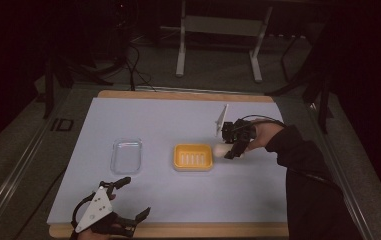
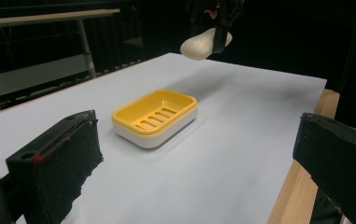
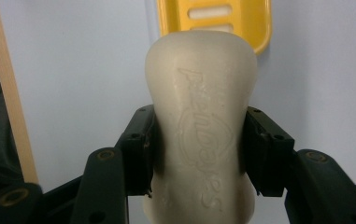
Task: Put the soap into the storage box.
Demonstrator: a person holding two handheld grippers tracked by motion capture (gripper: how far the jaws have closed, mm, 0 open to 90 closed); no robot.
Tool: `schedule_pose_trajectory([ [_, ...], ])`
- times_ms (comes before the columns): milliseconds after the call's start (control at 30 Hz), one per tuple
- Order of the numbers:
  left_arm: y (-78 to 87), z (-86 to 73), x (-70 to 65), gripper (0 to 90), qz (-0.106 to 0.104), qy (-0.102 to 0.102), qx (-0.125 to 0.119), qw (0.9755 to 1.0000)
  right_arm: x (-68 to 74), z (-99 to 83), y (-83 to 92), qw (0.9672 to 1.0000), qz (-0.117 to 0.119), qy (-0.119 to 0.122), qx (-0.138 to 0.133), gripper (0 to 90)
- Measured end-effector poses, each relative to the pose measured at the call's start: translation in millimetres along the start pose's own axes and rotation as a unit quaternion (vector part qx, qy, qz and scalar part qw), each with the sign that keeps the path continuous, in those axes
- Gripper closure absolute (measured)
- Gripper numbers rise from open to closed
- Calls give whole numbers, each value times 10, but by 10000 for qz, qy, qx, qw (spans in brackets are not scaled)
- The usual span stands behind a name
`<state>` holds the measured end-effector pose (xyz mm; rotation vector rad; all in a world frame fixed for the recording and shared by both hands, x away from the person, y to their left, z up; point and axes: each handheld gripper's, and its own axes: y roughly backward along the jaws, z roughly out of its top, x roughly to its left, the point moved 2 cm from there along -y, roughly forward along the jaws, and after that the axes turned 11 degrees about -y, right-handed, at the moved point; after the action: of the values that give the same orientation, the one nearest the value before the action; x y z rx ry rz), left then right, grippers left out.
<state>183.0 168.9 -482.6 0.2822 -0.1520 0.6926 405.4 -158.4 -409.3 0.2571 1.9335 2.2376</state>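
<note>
Matte pale-blue mat (image 1: 188, 195) on wood-edged table, clear plastic lid (image 1: 126, 155) at left, yellow slotted soap dish (image 1: 193, 157) with white base, right gripper (image 1: 232, 150) clamped on smooth cream soap (image 3: 201, 121) held above mat just right of dish, left gripper (image 1: 133, 197) jaws wide apart near front edge.

I count one soap bar (image 3: 199, 126), one yellow soap dish (image 1: 193, 157), one clear lid (image 1: 126, 156), two grippers, my left (image 1: 130, 197) and my right (image 1: 232, 150), one white mat (image 1: 158, 125), one wooden table (image 1: 178, 230)
</note>
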Motion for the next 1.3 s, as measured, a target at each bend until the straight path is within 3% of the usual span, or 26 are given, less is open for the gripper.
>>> schedule_pose_trajectory([
  [367, 0, -1, 1, 11, -8, 0, 4, 10000, 122, 211, -3, 9982, 62, 571, -151, 497],
  [600, 2, 0, -4, 11, -18, 2, -2, 10000, 178, 349, 21, 9965, 54, 793, -277, 497],
  [933, 9, 0, -1, 11, -16, -6, -7, 10000, 226, 563, 41, 9942, 156, 931, -509, 497],
  [1100, 7, -1, -9, 11, -27, 1, -11, 10000, 203, 636, -19, 9942, 179, 955, -453, 497],
  [1300, 18, -1, -9, 11, -14, 11, -25, 10000, 171, 689, -39, 9934, 200, 928, -644, 497],
])
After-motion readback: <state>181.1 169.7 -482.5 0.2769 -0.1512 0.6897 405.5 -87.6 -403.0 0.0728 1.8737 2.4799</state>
